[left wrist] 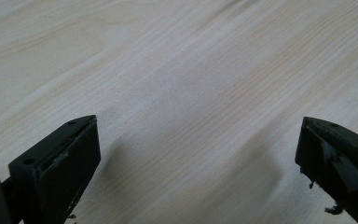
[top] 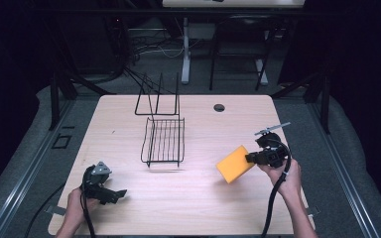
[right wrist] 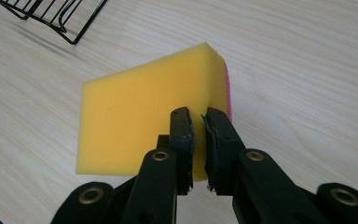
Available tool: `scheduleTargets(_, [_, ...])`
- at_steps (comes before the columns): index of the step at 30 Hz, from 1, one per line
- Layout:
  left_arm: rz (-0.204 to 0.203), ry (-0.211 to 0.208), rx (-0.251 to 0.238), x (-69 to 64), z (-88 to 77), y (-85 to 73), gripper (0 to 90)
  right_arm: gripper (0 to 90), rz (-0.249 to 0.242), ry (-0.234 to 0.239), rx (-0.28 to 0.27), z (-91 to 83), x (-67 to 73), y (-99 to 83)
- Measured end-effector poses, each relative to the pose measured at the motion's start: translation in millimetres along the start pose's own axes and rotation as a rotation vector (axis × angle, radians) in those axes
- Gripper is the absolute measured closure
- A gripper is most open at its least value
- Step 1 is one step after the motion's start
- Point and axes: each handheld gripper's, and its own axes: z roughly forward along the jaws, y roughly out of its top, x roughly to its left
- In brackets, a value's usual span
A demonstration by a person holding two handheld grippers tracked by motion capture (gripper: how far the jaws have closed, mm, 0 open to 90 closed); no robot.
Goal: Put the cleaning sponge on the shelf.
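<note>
Sponge (right wrist: 144, 121) of yellow open-pored foam, matt, with a thin rough pink layer on one face; table (top: 198, 198) of pale wood-grain laminate, smooth, faintly sheened; rack (top: 162, 141) of thin black wire; jaws of matt black plastic, edges scuffed.

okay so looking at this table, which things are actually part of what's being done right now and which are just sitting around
In the job:
- yellow sponge, pinched in the right claw

Just there:
- black wire rack
- upright wire stand
- left claw, open, nothing between its jaws
</note>
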Motion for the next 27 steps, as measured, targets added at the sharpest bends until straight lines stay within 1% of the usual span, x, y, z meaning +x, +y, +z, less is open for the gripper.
scheduleTargets(6, [0.0, -0.001, 0.0, 0.1, 0.0, 0.0, 0.2, 82.1, -0.01, -0.001, 0.005, 3.3, 5.5, 8.6])
scheduleTargets(7, [0.0, -0.001, 0.0, 0.1, 0.0, 0.0, 0.2, 82.1, -0.017, 0.006, 0.01, 3.3, 5.6, 9.6])
scheduleTargets(8, [0.0, -0.001, 0.0, 0.1, 0.0, 0.0, 0.2, 82.0, -0.016, 0.0, 0.007, 3.7, 6.3, 10.4])
scheduleTargets(9, [0.0, -0.001, 0.0, 0.1, 0.0, 0.0, 0.3, 82.0, -0.016, 0.008, 0.006, 3.9, 6.8, 11.4])
scheduleTargets(12, [0.0, 0.0, -0.001, 0.0, 0.0, 0.0, 0.2, 82.0, -0.024, 0.009, 0.008, 4.2, 9.2, 15.2])
scheduleTargets(14, [0.0, 0.001, -0.002, 0.0, 0.1, 0.0, 0.2, 82.0, -0.024, 0.006, -0.001, 4.7, 11.5, 17.6])
scheduleTargets(15, [0.0, 0.002, -0.004, -0.1, 0.3, -0.1, 0.2, 82.0, -0.038, 0.011, 0.011, 4.3, 11.4, 19.1])
scheduleTargets(16, [0.0, -0.001, 0.0, 0.0, 0.0, 0.0, 0.2, 81.9, -0.034, 0.01, 0.004, 5.3, 13.9, 21.3])
scheduleTargets(20, [0.0, -0.001, -0.001, 0.1, 0.0, 0.0, 0.2, 81.9, -0.037, 0.019, -0.004, 6.3, 16.4, 24.6])
scheduleTargets(21, [-0.001, 0.002, -0.005, -0.1, 0.2, -0.2, 0.2, 82.0, -0.043, 0.017, 0.004, 6.0, 16.8, 25.8])
scheduleTargets(27, [-0.001, 0.002, -0.006, -0.2, 0.1, -0.1, 0.2, 81.8, -0.046, 0.026, 0.0, 7.6, 21.6, 31.4])
